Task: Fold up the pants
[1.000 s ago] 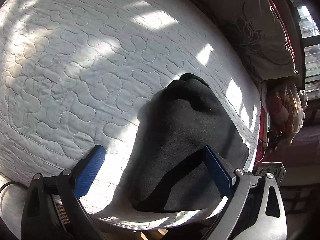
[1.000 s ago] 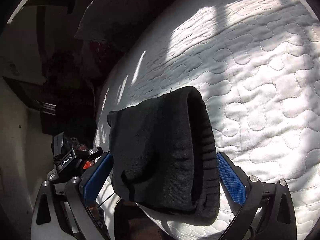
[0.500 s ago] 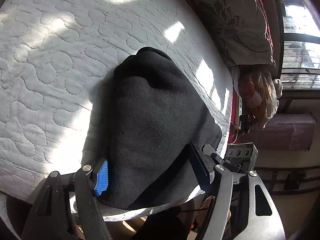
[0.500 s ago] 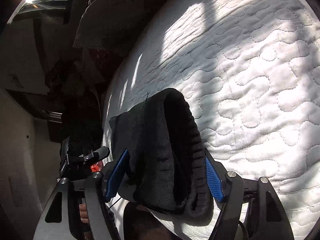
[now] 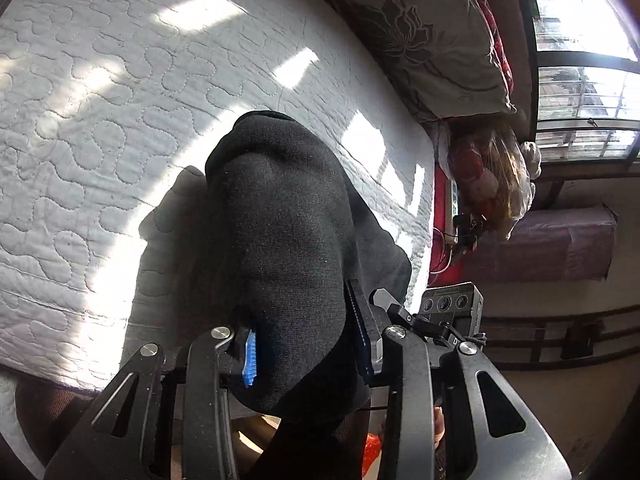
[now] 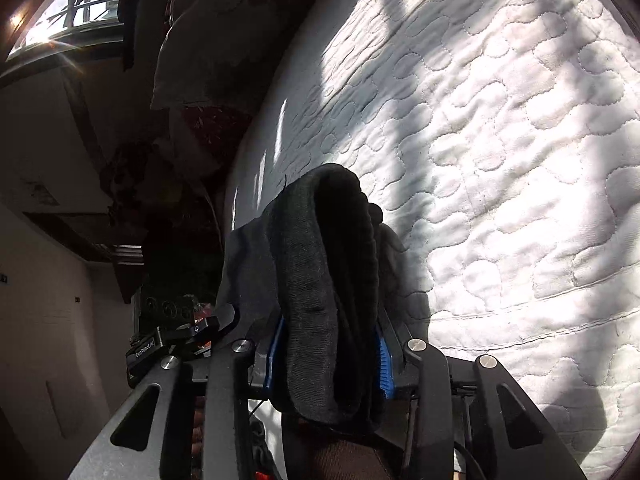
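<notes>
The black pants lie bunched at the near edge of the white quilted bed. My left gripper is shut on the near end of the pants, with the cloth bulging between its blue pads. In the right wrist view the same pants show their ribbed waistband, and my right gripper is shut on that thick folded edge. The right gripper's body shows just right of my left one. Both hold the cloth slightly raised off the bed.
A grey flowered pillow lies at the head of the bed, with a stuffed plastic bag beside it. A window is beyond. The bed's near edge runs just under both grippers.
Both grippers have closed from wide open onto the near end of the pants and have begun lifting the cloth. The pants have bunched narrower between the pads.
</notes>
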The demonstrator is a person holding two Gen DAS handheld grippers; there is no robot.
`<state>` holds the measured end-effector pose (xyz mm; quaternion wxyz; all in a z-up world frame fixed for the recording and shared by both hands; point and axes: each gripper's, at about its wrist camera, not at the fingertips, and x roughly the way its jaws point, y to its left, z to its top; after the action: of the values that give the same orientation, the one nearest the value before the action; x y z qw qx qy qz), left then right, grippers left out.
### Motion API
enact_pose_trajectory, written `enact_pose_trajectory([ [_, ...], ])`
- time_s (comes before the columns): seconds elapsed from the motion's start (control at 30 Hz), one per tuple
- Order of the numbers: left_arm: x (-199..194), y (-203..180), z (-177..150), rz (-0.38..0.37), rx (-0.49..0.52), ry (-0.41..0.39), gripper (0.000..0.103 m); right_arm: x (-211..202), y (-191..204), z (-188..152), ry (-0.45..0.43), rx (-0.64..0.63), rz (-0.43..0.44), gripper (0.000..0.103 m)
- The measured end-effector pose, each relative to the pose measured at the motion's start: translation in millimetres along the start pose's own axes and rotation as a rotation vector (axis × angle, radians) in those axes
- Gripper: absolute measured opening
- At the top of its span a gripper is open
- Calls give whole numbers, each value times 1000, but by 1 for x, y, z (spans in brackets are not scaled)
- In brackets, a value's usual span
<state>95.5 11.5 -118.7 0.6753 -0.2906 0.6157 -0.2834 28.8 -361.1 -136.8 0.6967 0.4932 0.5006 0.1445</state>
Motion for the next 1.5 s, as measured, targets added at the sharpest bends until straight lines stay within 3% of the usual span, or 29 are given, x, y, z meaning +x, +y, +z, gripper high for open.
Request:
enact_pose_trajectory([
  [0.17,-16,-17,38,34,48,-62,34,10,10,19,-8,31,66,37],
  [0.33,-31,-21,89,75,53,-160,34,30,45,60,-23,-13,85,38],
  [0.4,-30,-12,107,124,38,-188,34,42,60,78,-28,-44,83,40],
  [0.47,-21,5,122,218,13,-194,34,59,73,94,-34,-75,63,40],
  [0.53,-8,30,132,304,-42,-156,34,75,76,107,-54,-113,-22,43],
  [0.63,-6,54,131,266,-88,-133,40,93,73,116,-64,-205,-250,53],
  [0.7,-17,54,123,289,-74,-178,43,92,69,115,-61,-218,-241,61],
  [0.8,-34,43,106,346,-39,-247,44,72,69,104,-115,-233,-265,70],
  [0.9,-42,31,82,447,-4,-290,61,41,75,86,-176,-262,-319,83],
  [0.93,-41,27,72,485,9,-296,64,32,77,73,-192,-275,-355,92],
  [0.97,-40,23,63,523,24,-299,64,25,81,65,-203,-290,-380,101],
  [1.0,-39,20,51,558,41,-302,64,18,86,56,-212,-311,-400,103],
  [1.17,-28,13,-3,696,98,-301,64,11,102,2,-235,-393,-681,103],
  [1.37,-22,12,-45,847,134,-338,64,5,102,-73,-217,-411,-770,103],
  [1.5,-23,11,-58,848,147,-342,65,-8,128,-105,-310,-530,-818,103],
])
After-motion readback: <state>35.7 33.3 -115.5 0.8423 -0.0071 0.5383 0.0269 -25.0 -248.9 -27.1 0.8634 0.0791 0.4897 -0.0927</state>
